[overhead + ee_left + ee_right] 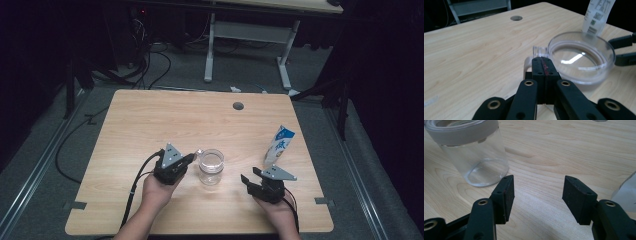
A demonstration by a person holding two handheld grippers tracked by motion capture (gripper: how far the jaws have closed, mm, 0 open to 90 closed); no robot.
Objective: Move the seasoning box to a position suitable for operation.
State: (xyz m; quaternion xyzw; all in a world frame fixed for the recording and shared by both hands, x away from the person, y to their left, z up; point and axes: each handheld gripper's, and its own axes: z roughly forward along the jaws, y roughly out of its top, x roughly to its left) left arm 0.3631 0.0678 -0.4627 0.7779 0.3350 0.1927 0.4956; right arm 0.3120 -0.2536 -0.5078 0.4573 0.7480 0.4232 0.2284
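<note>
- My left gripper (543, 65) hovers clenched, pads pressed together with nothing between them, just beside the handle of the clear glass mug (581, 56).
- My right gripper (537, 195) rests released, jaws spread over bare table (150, 120).
- Beyond stands a milk carton (280, 145).

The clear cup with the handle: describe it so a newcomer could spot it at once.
On the wooden table, look near the front edge, between the two grippers. The clear cup stands upright and looks empty; unlike the blue-and-white carton to its right, it is see-through.

Left tongs (543, 65) shut, right tongs (537, 195) agape
</note>
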